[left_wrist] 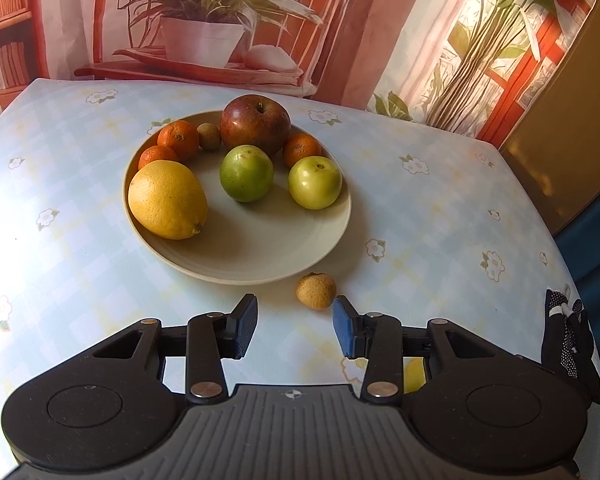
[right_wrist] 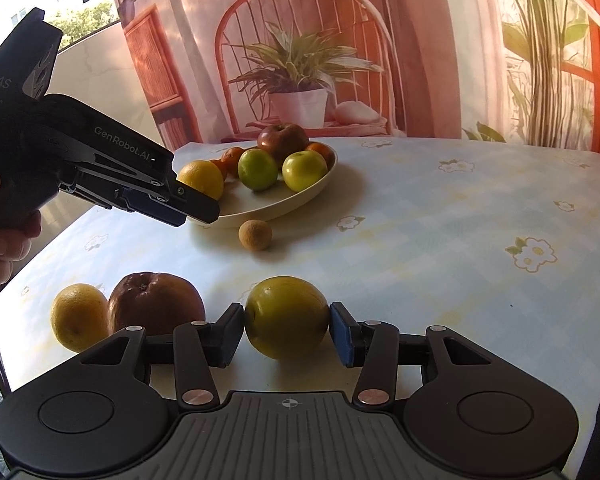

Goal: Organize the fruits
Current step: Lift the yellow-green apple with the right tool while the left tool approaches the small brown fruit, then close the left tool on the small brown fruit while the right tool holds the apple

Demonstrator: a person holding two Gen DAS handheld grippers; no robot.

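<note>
The right hand-held gripper (right_wrist: 287, 330) grasps a yellow-green fruit (right_wrist: 286, 316) on the counter (right_wrist: 440, 248). The plate (right_wrist: 300, 200) lies ahead and slightly left. The left hand-held gripper (left_wrist: 295, 330) is released, a small brown fruit (left_wrist: 316, 291) just ahead.

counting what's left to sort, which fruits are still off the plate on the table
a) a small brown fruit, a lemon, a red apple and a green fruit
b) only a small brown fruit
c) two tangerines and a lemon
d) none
a: the right wrist view shows the small brown fruit just beside the plate, and nearer the camera the lemon, red apple and green fruit on the table.
</note>
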